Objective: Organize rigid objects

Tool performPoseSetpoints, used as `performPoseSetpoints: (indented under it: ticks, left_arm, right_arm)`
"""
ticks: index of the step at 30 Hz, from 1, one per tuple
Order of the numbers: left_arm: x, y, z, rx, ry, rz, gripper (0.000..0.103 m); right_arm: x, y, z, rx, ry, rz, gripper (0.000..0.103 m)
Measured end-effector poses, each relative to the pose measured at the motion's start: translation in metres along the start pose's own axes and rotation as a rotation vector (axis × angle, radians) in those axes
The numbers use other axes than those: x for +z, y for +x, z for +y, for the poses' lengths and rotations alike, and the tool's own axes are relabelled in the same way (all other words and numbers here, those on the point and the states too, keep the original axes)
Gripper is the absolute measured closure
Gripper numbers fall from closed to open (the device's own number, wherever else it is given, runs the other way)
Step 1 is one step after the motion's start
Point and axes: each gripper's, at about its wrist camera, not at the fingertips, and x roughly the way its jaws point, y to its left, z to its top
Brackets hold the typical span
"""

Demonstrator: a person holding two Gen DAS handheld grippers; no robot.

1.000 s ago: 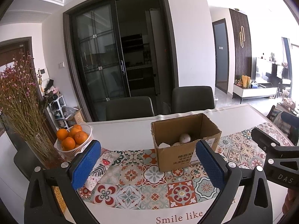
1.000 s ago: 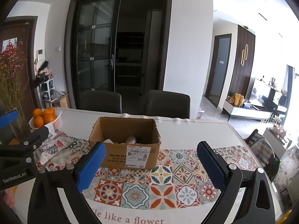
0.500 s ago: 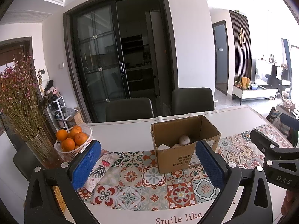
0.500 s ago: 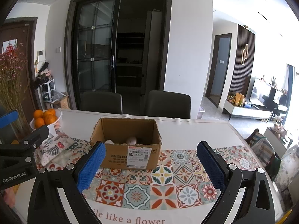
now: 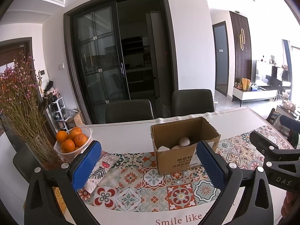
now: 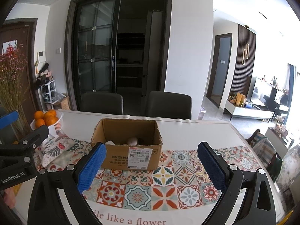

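Observation:
An open brown cardboard box (image 5: pixel 184 146) (image 6: pixel 129 150) stands on the patterned table runner (image 5: pixel 150 185) (image 6: pixel 168 185). It holds a pale round object (image 5: pixel 184 141) (image 6: pixel 132 141) and some white pieces; the rest inside is hidden. My left gripper (image 5: pixel 149 166) is open and empty, held back from the box near the table's front edge. My right gripper (image 6: pixel 151 166) is open and empty, also in front of the box. Each gripper shows at the side of the other's view.
A white basket of oranges (image 5: pixel 73 142) (image 6: pixel 47 121) and a vase of dried flowers (image 5: pixel 20 112) stand at the left. A floral pouch (image 5: pixel 102 166) (image 6: pixel 54 148) lies beside the basket. Two dark chairs (image 5: pixel 129 110) (image 6: pixel 168 105) stand behind the table.
Both grippers have drawn slightly back and up from the table; the box looks a little smaller. Both stay open and empty.

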Motion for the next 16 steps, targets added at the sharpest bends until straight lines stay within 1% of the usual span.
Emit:
performPoseSetpoints:
  ticks: [16]
  left_arm:
    - [-0.0007, -0.0021, 0.0007, 0.001, -0.001, -0.005, 0.0]
  right_arm:
    - [0.0013, -0.0008, 0.003, 0.007, -0.001, -0.003, 0.005]
